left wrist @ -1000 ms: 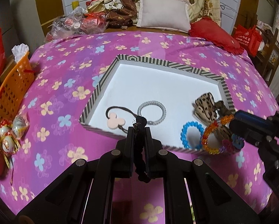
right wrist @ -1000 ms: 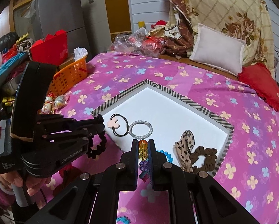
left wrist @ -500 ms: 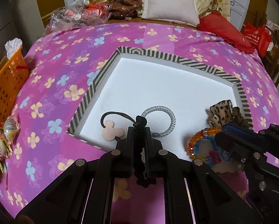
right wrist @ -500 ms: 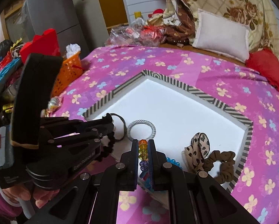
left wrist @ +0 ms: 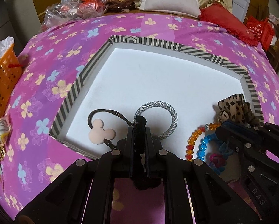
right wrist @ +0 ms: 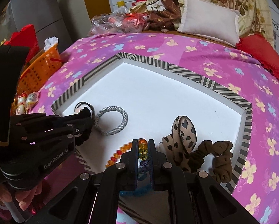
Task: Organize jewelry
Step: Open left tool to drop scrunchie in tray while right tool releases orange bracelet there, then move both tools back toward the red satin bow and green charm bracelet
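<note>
Over the striped tray's (left wrist: pixel 70 97) near edge, the left tool (left wrist: pixel 139 128) clamps a black scrunchie (left wrist: pixel 140 120); the right tool (right wrist: pixel 143 143) clamps a beaded bracelet (right wrist: pixel 142 146).

Left wrist view looks forward and down along its fingers from the near edge of the striped tray (left wrist: pixel 79 83), close above it; right wrist view faces the same tray (right wrist: pixel 192 75) from its near-right side; both share the tray floor.

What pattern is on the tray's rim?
Black-and-white diagonal stripes on the tray's rim, clearest in the right wrist view.
</note>
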Demonstrator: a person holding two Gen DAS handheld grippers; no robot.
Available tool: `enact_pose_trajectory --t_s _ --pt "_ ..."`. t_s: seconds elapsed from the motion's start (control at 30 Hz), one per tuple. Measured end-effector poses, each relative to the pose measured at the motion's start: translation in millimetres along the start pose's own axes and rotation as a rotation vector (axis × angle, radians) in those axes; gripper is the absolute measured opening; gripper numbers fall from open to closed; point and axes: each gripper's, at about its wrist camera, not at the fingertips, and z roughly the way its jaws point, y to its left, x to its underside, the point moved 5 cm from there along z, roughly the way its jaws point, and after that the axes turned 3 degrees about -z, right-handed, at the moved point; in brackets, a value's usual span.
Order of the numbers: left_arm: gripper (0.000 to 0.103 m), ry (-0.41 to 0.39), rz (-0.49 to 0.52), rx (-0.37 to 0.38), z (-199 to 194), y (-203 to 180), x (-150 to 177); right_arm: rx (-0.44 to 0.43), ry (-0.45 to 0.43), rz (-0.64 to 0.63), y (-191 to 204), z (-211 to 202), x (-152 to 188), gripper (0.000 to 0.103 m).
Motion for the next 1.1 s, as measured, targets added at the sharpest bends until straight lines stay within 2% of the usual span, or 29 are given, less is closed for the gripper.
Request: enact_pose_trajectory --t_s 0.33,0.37,0.4,0.43,0.47,0.5,0.57,0.6,0.77,0.93,1.1 --pt "0.008 0.023 -0.022 -0.001 11 2 3 0.002 0.042 0.033 -4 4 13 0.010" --pt "0.009 0.021 -0.025 -0.003 11 2 4 0.003 0.040 0.034 -4 2 13 0.013" --pt "0.010 0.020 -0.030 -0.005 11 3 4 0.003 0.035 0.037 -4 -1 14 0.022" --pt "0.013 0.022 -0.034 -0.005 11 3 4 0.004 0.029 0.041 -4 -3 15 0.029" --pt "0.021 0.024 -0.038 -0.007 12 4 4 0.004 0.017 0.048 -5 -7 15 0.040" --pt "0.026 0.023 -0.043 -0.003 11 4 4 0.001 0.007 0.052 -5 -11 16 0.042" --pt "0.051 0.011 -0.056 0.012 7 5 3 -0.005 -0.003 0.052 -3 -17 15 0.042" --pt "0.053 0.008 -0.065 0.023 5 5 3 -0.007 -0.009 0.050 -2 -21 16 0.042" --pt "0.053 0.003 -0.081 0.060 -11 9 4 0.006 -0.033 0.034 3 -40 21 0.043" --pt "0.053 -0.019 -0.130 0.103 -43 29 9 0.011 -0.048 0.040 6 -58 33 0.043" --pt "0.053 -0.041 -0.135 0.093 -75 45 29 0.008 -0.044 0.039 14 -72 52 0.044"
